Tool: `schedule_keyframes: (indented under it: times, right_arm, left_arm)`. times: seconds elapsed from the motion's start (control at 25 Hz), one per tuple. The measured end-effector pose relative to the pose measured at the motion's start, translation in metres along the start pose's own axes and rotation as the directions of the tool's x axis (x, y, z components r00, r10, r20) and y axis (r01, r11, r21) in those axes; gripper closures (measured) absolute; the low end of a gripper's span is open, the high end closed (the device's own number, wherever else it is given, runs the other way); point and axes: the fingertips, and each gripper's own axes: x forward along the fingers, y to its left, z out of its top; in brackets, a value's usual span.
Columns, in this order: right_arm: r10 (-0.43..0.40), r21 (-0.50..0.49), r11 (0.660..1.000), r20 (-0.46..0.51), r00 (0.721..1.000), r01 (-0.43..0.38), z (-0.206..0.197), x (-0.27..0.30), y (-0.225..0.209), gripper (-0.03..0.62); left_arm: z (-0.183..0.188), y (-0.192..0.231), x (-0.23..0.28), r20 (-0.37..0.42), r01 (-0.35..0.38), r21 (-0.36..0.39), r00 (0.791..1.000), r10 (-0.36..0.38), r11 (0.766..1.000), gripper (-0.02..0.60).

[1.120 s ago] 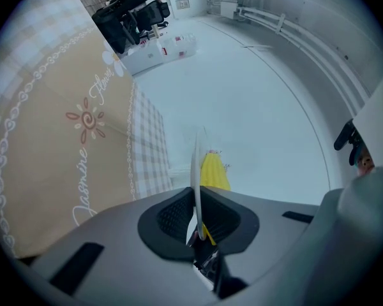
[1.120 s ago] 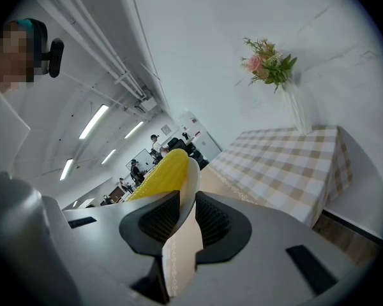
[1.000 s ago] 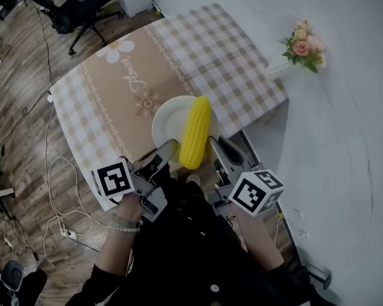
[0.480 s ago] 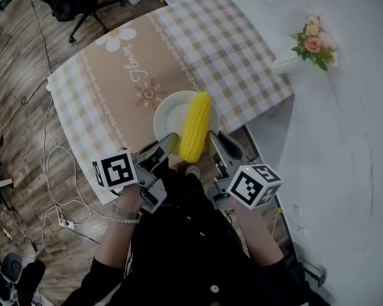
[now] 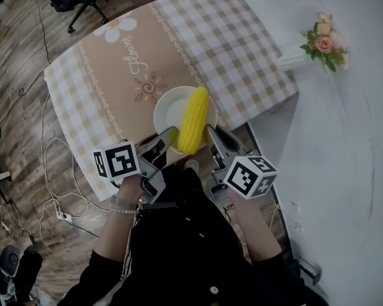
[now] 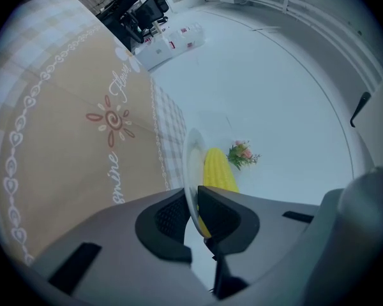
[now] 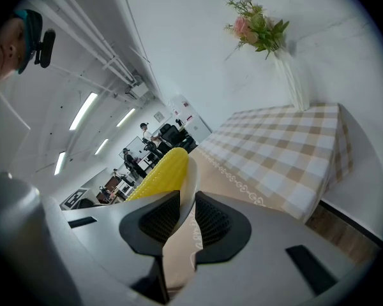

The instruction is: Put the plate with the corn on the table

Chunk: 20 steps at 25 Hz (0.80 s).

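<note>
Head view: a white plate (image 5: 170, 110) carrying a corn cob (image 5: 193, 120) sits over the near edge of the table (image 5: 108, 69); whether it touches the checked cloth cannot be told. The left gripper (image 5: 166, 136) and the right gripper (image 5: 210, 134) meet its near rim.

Left gripper view: the jaws are clamped on the plate's rim, with the corn just beyond.

Right gripper view: the jaws pinch the rim likewise. Flowers (image 7: 255, 25) stand past the table's far corner.

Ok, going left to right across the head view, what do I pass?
left hand-held gripper → corn → right hand-held gripper → flowers. The plate, clamped by both, overlaps the corn, so it is left out.
</note>
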Motion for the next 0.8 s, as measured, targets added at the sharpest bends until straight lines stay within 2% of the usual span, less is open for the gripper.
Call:
schedule_keyframes:
  times: [0.36, 0.8]
  right_arm:
    - [-0.035, -0.003, 0.999, -0.045, 0.998, 0.035, -0.011, 0.026, -0.022, 0.487]
    - [-0.083, -0.022, 0.996, -0.075, 0.994, 0.082, -0.016, 0.053, -0.047, 0.482]
  left_arm:
    - [0.005, 0.032, 0.016, -0.015, -0.043, -0.034, 0.999, 0.043, 0.998, 0.548]
    - [0.013, 0.063, 0.039, -0.053, -0.097, -0.018, 0.994, 0.096, 0.995, 0.54]
